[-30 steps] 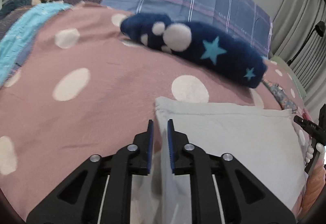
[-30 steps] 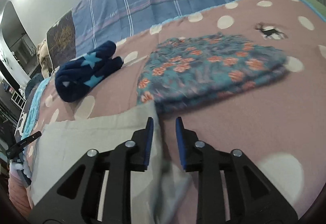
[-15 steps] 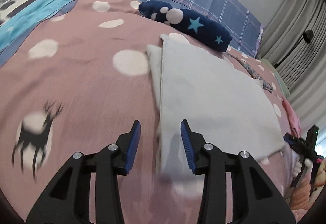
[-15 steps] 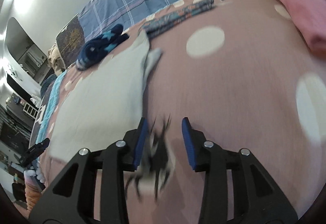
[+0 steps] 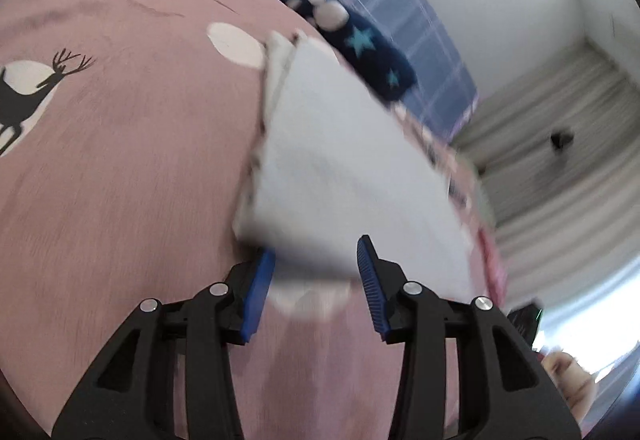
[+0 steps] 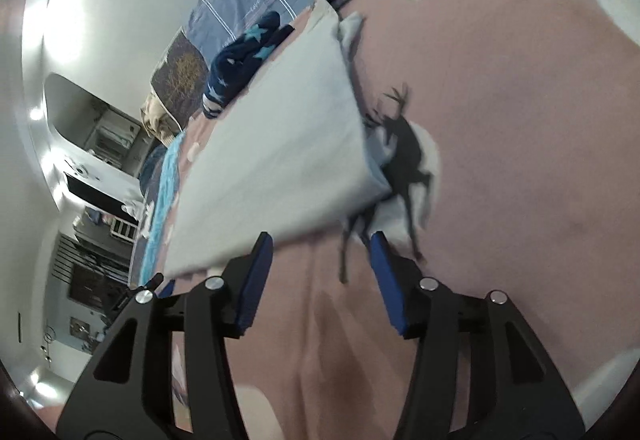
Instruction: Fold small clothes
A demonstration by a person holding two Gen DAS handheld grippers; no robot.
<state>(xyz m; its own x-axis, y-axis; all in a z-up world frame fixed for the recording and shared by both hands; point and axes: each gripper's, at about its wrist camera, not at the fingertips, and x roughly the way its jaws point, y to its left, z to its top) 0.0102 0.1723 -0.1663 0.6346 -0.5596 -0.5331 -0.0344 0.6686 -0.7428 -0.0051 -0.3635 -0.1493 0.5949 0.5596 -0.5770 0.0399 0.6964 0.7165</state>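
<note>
**Both grippers let go of the folded pale cloth**

The left gripper (image 5: 316, 272) stands with its blue pads apart, having just been opening; the near edge of the folded pale cloth (image 5: 344, 168) lies loose between the tips, pressed by neither. The cloth runs off toward 12 o'clock on the pink dotted bedspread (image 5: 120, 144), with a navy starred garment (image 5: 360, 44) past its far end at 1 o'clock.

The right gripper (image 6: 320, 260) is likewise parted, its jaws having just been opening, with bare bedspread and a deer print (image 6: 404, 152) between them. The cloth's near corner lies just beside the left pad, stretching toward 11 o'clock
</note>
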